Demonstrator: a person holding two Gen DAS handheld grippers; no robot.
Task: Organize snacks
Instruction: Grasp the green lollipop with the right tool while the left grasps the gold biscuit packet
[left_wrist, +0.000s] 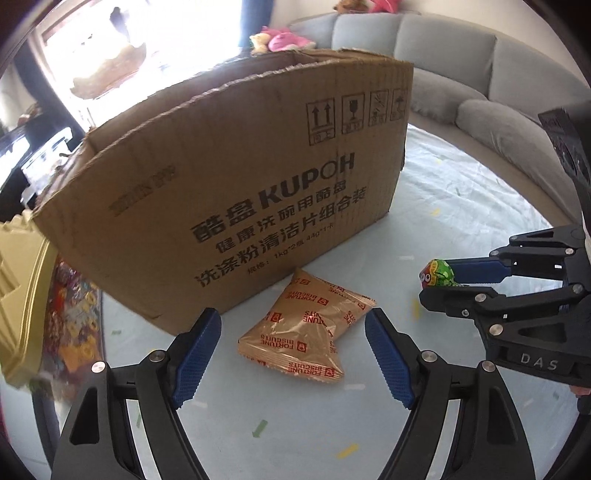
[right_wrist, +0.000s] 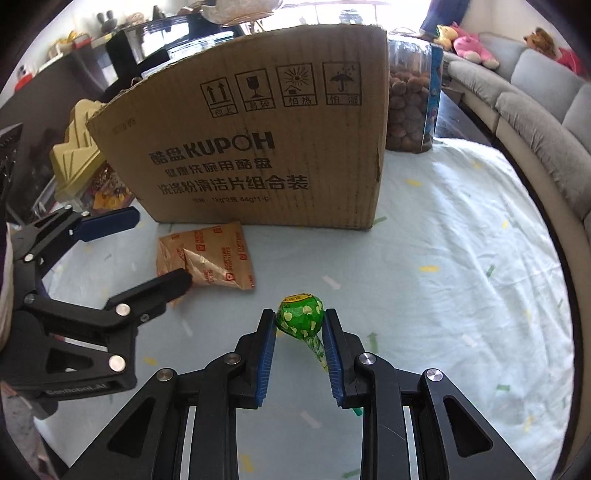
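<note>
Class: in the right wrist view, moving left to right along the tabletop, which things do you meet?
Left gripper → biscuit packets → green lollipop, held between the right gripper fingers → grey sofa at the far right edge.

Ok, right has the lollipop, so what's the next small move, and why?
Probably lift the right gripper and carry the lollipop over the box: its pads already pinch the wrapped head, and the box stands open-topped just behind. The left gripper hangs open around the biscuit packet, not closed on it, so that can follow.
</note>
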